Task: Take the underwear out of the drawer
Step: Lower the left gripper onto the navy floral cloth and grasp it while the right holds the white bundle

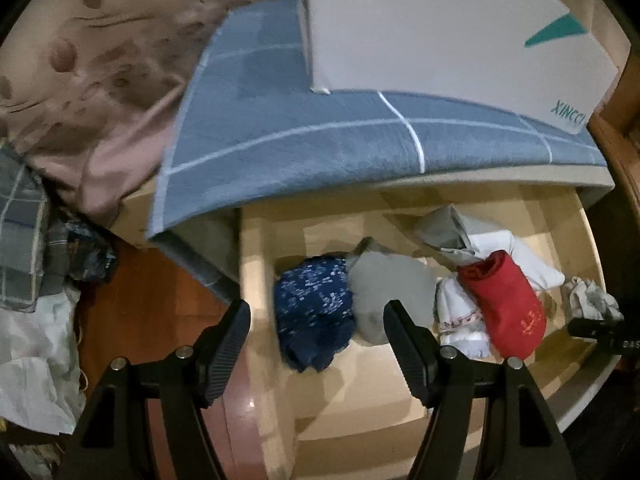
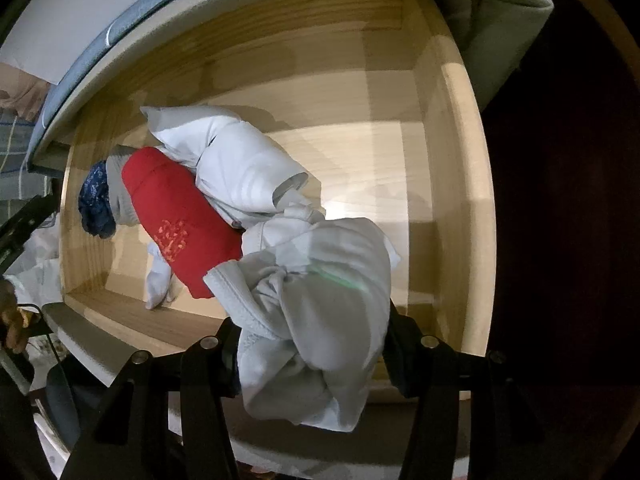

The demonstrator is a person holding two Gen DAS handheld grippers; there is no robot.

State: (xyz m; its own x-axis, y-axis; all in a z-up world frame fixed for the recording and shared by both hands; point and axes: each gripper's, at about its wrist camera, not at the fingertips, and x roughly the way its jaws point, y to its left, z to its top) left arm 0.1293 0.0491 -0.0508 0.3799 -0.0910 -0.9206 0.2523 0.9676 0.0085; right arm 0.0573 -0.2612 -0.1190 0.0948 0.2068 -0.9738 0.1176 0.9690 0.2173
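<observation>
The right claw [image 2: 312,364], at six o'clock in its own view, is clamped on a bunched pale grey piece of underwear [image 2: 316,320], which bulges out between its two black fingers above the open wooden drawer [image 2: 452,200]. Behind it, toward ten o'clock, a red roll [image 2: 176,220] lies on the drawer floor touching a white bundle [image 2: 240,168] at twelve o'clock.

The left claw [image 1: 316,344] stands about half open and holds nothing. It hangs over the drawer's left side wall. Just past its fingers lies a dark blue speckled roll [image 1: 312,312], with a grey roll [image 1: 384,292] beside it at one o'clock. At twelve o'clock, a blue checked cloth [image 1: 320,136] covers the cabinet top, under a white box [image 1: 440,28].
</observation>
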